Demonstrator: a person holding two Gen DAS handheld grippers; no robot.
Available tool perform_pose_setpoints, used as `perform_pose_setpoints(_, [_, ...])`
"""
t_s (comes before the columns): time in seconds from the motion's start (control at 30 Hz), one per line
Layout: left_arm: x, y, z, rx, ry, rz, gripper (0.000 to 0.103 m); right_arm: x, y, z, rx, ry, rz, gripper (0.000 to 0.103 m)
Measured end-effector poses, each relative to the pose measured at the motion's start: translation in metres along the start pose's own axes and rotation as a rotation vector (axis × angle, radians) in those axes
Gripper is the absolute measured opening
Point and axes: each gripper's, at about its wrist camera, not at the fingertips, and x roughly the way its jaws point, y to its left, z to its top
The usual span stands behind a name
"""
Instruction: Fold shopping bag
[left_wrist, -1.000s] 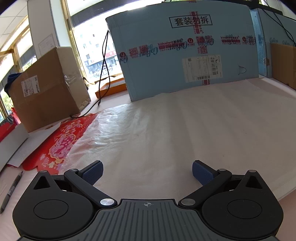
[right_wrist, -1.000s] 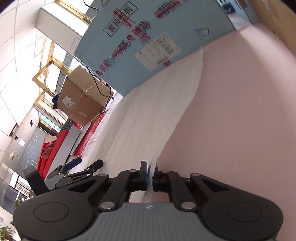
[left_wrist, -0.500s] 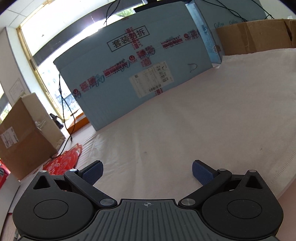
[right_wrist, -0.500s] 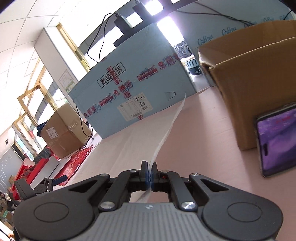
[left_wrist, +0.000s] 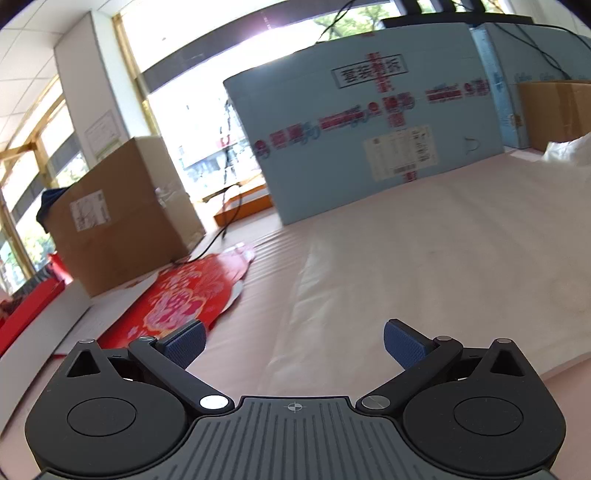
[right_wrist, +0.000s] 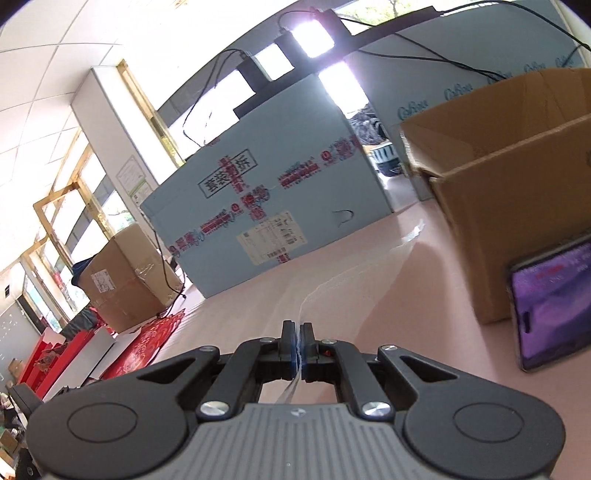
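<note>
Right tool pressed together, pinching thin edge of shopping bag; bag trails toward 1 o'clock across pink counter. Left tool spread, empty, above the flat bag.

Right tongs pinching thin white shopping bag edge, phone leaning on cardboard box

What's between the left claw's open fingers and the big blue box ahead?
In the left wrist view, only the flat white shopping bag lies between the left claw and the blue box; nothing rests on it there.
</note>
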Motion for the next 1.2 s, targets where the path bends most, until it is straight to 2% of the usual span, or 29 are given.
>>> perform_pose_setpoints(0.13, [0.009,0.018,-0.014,-0.052,0.058,0.042,0.103,0.028,0.040,0.006,-0.058,0.015,0.112,0.002])
perform_pose_setpoints(0.23, [0.012,0.031,-0.020,-0.133,0.060,0.001,0.103,0.050,0.078,0.007,-0.121,0.034,0.197,0.002])
perform_pose_setpoints(0.4, [0.011,0.050,-0.030,-0.268,0.047,-0.027,0.103,0.091,0.141,-0.003,-0.249,0.088,0.297,0.002])
perform_pose_setpoints(0.57, [0.008,0.085,-0.048,-0.535,-0.012,-0.118,0.103,0.145,0.187,-0.021,-0.329,0.196,0.320,0.002])
perform_pose_setpoints(0.7, [0.011,0.111,-0.068,-0.777,-0.040,-0.183,0.103,0.184,0.213,-0.045,-0.370,0.291,0.293,0.002])
perform_pose_setpoints(0.87, [0.011,0.116,-0.075,-0.834,-0.073,-0.216,0.103,0.213,0.230,-0.064,-0.358,0.373,0.291,0.002])
perform_pose_setpoints(1.2, [0.013,0.118,-0.077,-0.842,-0.079,-0.243,0.103,0.230,0.246,-0.082,-0.371,0.427,0.310,0.003])
